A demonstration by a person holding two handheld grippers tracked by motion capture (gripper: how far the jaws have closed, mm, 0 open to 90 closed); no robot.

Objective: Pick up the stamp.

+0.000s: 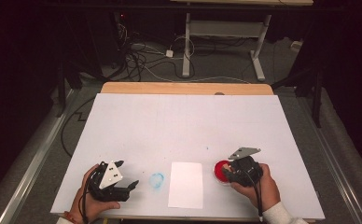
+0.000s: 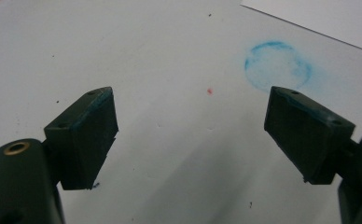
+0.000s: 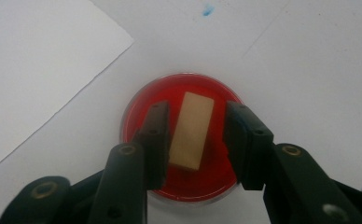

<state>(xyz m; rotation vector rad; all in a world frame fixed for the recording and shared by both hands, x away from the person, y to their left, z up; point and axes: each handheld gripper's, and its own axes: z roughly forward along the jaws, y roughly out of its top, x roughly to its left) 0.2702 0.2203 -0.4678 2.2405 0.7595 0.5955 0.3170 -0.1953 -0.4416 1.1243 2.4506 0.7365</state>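
Observation:
A shallow round dish of red liquid (image 3: 188,84) sits on the white table top (image 1: 184,121) at the front right, also visible from above (image 1: 220,167). A tan rectangular block (image 3: 191,130) lies in the dish. My right gripper (image 3: 195,140) reaches down into the dish with one jaw on each side of the block. A narrow gap shows beside the right jaw, so it is open. My left gripper (image 2: 191,126) rests at the front left (image 1: 128,189), wide open and empty. Blue stain marks its pads (image 2: 309,109).
A white sheet of paper (image 1: 186,184) lies between the two hands, near the front edge. A faint blue ring stain (image 2: 277,65) marks the table just left of the sheet. A small blue spot (image 3: 208,10) lies beyond the dish. Cables and a desk frame stand on the floor behind.

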